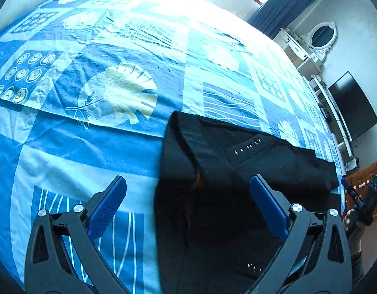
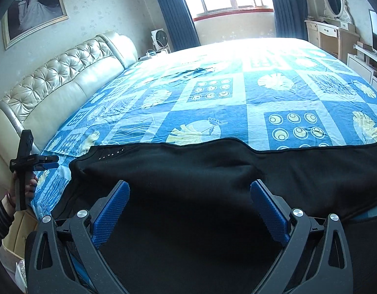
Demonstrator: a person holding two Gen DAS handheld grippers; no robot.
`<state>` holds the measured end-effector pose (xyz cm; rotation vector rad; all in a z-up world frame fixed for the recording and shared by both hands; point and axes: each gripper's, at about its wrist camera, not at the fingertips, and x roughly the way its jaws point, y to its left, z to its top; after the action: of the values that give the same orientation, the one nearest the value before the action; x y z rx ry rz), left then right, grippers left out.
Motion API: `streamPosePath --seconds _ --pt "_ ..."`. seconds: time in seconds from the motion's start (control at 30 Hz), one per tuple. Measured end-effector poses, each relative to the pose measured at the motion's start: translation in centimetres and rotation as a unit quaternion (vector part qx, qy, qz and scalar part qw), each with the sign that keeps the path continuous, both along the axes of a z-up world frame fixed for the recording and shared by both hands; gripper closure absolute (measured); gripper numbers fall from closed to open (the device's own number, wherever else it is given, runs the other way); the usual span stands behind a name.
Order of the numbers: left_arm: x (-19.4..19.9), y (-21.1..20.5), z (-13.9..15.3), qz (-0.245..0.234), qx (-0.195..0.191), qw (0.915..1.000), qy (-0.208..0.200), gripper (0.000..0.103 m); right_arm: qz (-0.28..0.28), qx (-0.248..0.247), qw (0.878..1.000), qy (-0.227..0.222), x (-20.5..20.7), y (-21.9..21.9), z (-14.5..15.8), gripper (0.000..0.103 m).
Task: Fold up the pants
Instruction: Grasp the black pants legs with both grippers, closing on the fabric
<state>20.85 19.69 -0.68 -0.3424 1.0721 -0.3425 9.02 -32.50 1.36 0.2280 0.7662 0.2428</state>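
From the left wrist view, our left hand-held gripper (image 1: 188, 196) hangs spread wide over the waist end of the black pants (image 1: 237, 171), gripping nothing. The pants lie flat on the bed (image 1: 90, 134); their left edge runs just inside the gap between the blue pads (image 1: 107, 208), and the patterned sheet lies bare to the left and ahead. Our right hand-held gripper (image 1: 352, 191) shows at the far right, past the bed edge; we cannot tell its state there.

From the right wrist view, our right hand-held gripper (image 2: 189, 201) also gapes wide and empty over the pants (image 2: 213, 171), which stretch across the bed's near edge. Beyond their far edge the bed (image 2: 213, 93) lies open up to the headboard (image 2: 53, 80).
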Motion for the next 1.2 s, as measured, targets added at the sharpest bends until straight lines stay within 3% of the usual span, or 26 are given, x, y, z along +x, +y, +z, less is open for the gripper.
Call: streamPosePath --seconds 0.23,0.37,0.43,0.57,0.63,0.73,0.83,0.93,1.0,1.03,1.07,1.1,1.2 --pt "7.5 -0.4 -5.0 -0.071 -0.040 0.9939 0.074 0.003 0.021 -0.016 1.000 0.007 3.2 1.5 -0.7 0.004" --pt "9.0 -2.1 -5.4 -0.101 -0.089 0.9880 0.075 0.004 0.036 -0.030 0.999 0.008 4.7 2.1 -1.2 0.004" --pt "9.5 -2.5 -5.7 -0.111 -0.115 0.9833 0.088 0.014 0.045 -0.035 0.998 0.010 5.5 2.2 -1.4 0.004" --pt "10.0 -2.6 -6.2 -0.105 -0.101 0.9848 0.094 0.033 0.081 -0.042 0.996 0.018 7.8 2.2 -1.6 0.004" --pt "10.3 -2.0 -6.5 -0.088 -0.091 0.9866 0.102 0.060 0.095 -0.047 0.994 0.029 9.4 2.0 -1.6 0.004" --pt "10.6 -1.2 -7.0 -0.072 -0.085 0.9870 0.116 0.080 0.148 -0.042 0.986 0.068 12.4 2.1 -2.3 0.004" --pt "10.3 -1.1 -6.9 -0.079 -0.088 0.9866 0.113 0.088 0.184 -0.057 0.975 0.113 15.0 2.6 -3.5 0.005" --pt "10.3 -1.6 -6.6 -0.084 -0.071 0.9879 0.109 0.089 0.217 -0.093 0.960 0.149 16.5 3.8 -4.9 0.005" --pt "10.4 -2.2 -6.5 -0.093 -0.049 0.9887 0.107 0.088 0.232 -0.125 0.949 0.175 17.2 4.6 -6.2 0.018" --pt "10.3 -2.5 -6.4 -0.097 -0.040 0.9890 0.105 0.088 0.236 -0.133 0.942 0.200 17.7 4.7 -7.0 0.064" --pt "10.4 -2.7 -6.2 -0.100 -0.033 0.9891 0.103 0.088 0.233 -0.136 0.935 0.229 18.1 4.7 -8.0 0.091" --pt "10.5 -2.9 -6.1 -0.104 -0.029 0.9890 0.101 0.088 0.234 -0.133 0.931 0.246 18.1 4.8 -8.5 0.091" --pt "10.8 -3.2 -5.7 -0.105 -0.025 0.9893 0.099 0.096 0.228 -0.161 0.934 0.221 17.7 5.2 -7.5 0.094"
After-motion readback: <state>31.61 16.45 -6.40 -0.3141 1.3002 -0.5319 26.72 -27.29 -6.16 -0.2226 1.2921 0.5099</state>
